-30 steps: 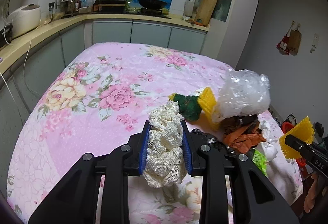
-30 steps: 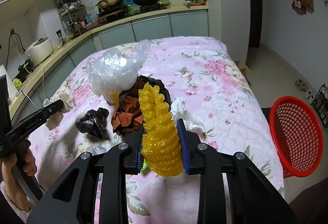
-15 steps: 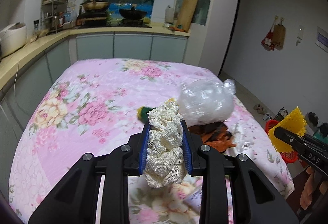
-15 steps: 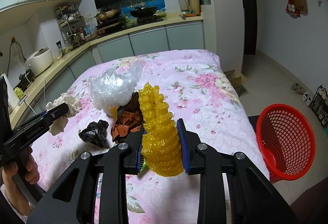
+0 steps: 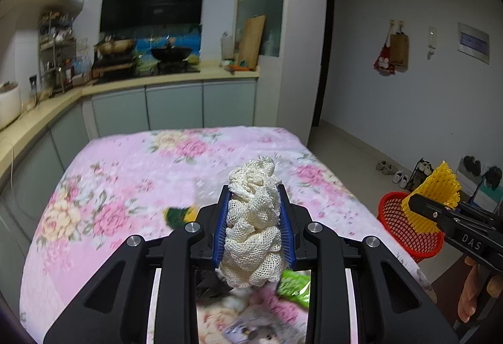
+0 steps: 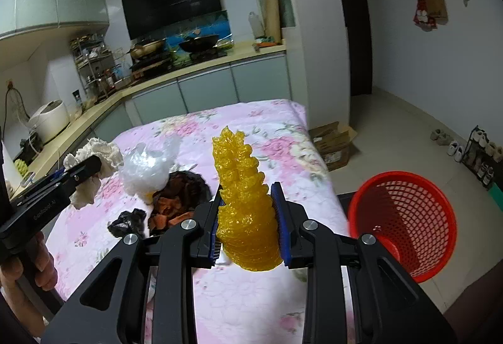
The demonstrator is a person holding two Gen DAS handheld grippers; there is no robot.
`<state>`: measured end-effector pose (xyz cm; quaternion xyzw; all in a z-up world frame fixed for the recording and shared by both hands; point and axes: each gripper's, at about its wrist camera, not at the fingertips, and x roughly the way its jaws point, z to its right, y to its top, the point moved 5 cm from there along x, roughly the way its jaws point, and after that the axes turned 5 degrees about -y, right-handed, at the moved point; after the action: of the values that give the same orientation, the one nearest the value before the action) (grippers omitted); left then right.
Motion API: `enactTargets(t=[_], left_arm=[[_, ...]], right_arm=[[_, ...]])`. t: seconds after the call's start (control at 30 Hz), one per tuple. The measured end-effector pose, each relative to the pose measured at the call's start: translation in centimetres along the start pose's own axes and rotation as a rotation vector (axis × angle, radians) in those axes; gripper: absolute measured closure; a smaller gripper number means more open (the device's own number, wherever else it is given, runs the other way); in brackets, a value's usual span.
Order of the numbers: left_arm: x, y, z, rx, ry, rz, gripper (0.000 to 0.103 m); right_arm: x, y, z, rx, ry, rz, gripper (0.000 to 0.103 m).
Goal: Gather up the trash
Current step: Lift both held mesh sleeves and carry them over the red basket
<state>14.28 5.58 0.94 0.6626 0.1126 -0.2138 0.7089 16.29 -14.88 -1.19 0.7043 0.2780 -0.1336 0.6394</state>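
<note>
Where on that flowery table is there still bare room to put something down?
The far half of the table, toward the kitchen cabinets, is bare cloth. It is crowded nearer: the clear plastic bag, brown wrappers and black bag cluster together on the left.

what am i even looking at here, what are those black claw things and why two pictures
Those are two hand-held grippers, no robot: a person squeezes one in each hand. Each picture comes from a camera on one gripper, looking along its jaws. The left gripper is shut on a cream mesh net; the right gripper is shut on a yellow foam net. Below is a table with a pink floral cloth carrying more trash: a clear plastic bag, a black bag scrap and brown wrappers. A red basket stands on the floor beside it, probably where the trash goes.
</note>
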Motion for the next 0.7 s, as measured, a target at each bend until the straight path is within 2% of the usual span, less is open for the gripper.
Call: enactTargets(t=[0.43, 0.7], left_arm=[[1.9, 2.2, 8.5, 0.104, -0.114, 0.026, 0.076], [4.7, 2.1, 13.7, 0.146, -0.203, -0.003, 0.076]], right_arm=[[-2.4, 0.8, 5.8, 0.074, -0.104, 0.058, 0.075], [-3.0, 0.8, 9.9, 0.126, -0.196, 0.070, 0.075]])
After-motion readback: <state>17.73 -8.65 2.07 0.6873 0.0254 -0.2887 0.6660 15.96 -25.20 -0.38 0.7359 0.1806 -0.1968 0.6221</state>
